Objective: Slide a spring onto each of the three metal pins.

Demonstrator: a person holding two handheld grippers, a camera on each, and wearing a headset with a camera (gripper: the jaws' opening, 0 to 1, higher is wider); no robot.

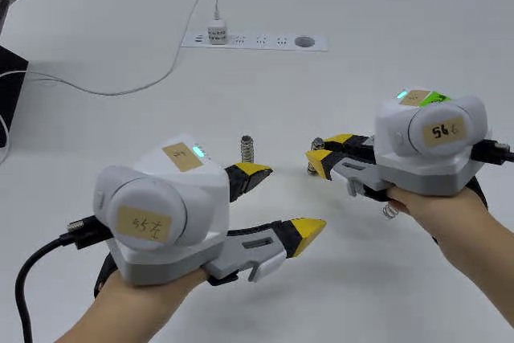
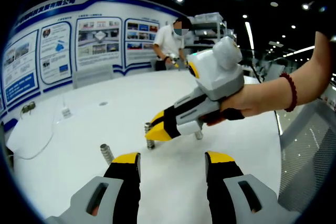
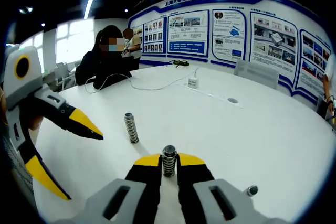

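Observation:
A metal pin with a spring (image 1: 247, 149) (image 2: 107, 153) (image 3: 130, 127) on it stands upright on the white table, between the two grippers. My right gripper (image 1: 316, 156) (image 3: 168, 167) is shut on a spring (image 3: 168, 160) that sits on a second upright pin (image 2: 150, 136). A third pin (image 1: 390, 210) (image 3: 252, 190) (image 2: 199, 136) stands beneath the right gripper's body, and whether it carries a spring is unclear. My left gripper (image 1: 297, 197) (image 2: 173, 161) is open with nothing between its yellow-tipped fingers, which point toward the pins from the left.
A white power strip (image 1: 253, 40) with a plug and a trailing cable lies at the far side of the table (image 1: 120, 126). A dark object (image 1: 10, 86) sits at the left edge. People (image 3: 107, 59) (image 2: 170, 45) are at the table's far ends.

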